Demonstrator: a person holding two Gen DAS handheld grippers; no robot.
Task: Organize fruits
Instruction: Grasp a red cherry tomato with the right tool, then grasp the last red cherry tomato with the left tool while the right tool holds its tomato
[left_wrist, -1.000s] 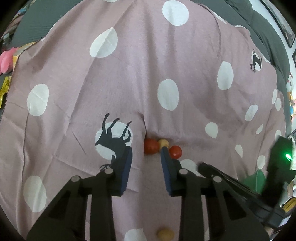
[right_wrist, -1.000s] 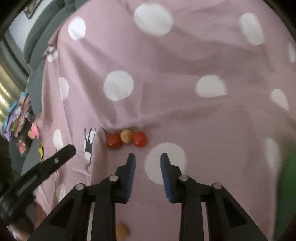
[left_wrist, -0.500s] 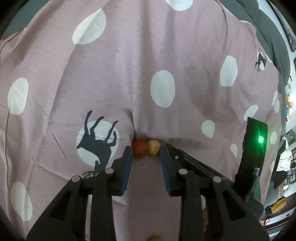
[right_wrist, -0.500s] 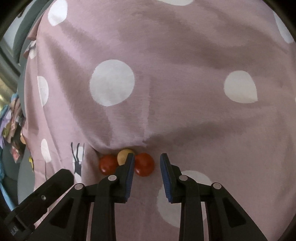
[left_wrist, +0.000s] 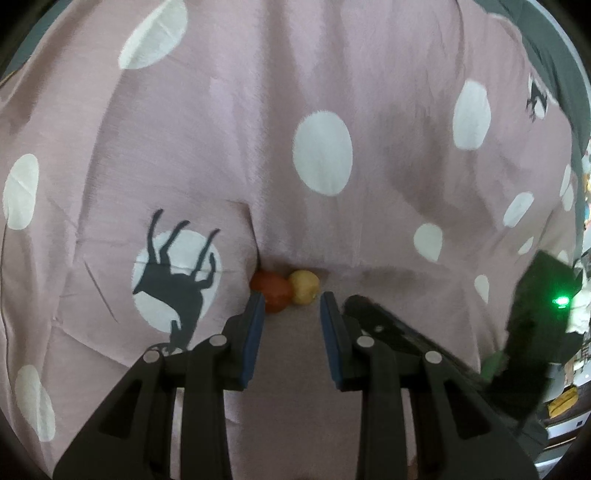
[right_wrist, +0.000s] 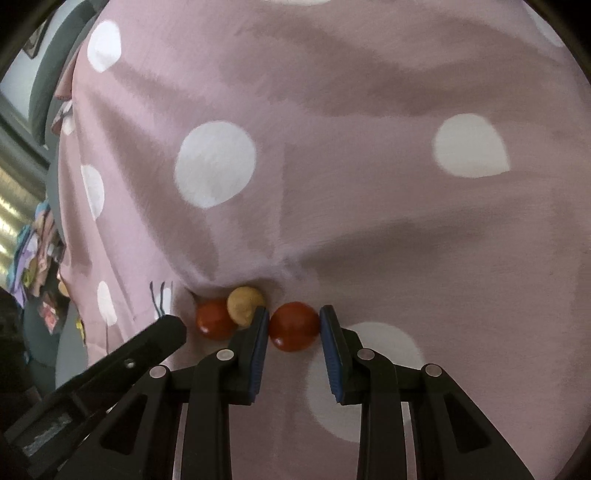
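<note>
On the pink polka-dot cloth (right_wrist: 332, 155), three small fruits lie in a crease: a red tomato (right_wrist: 294, 326) sits between the right gripper (right_wrist: 294, 321) jaws, which are parted and flank it closely, not visibly clamped. Left of it, the yellow fruit (right_wrist: 243, 300) touches another red tomato (right_wrist: 213, 318). Near these two, the left gripper (left_wrist: 291, 301) has its jaws apart and holds nothing.

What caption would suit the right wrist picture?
Open right tongs bracket a red cherry tomato beside a yellow one on a polka-dot cloth.
</note>
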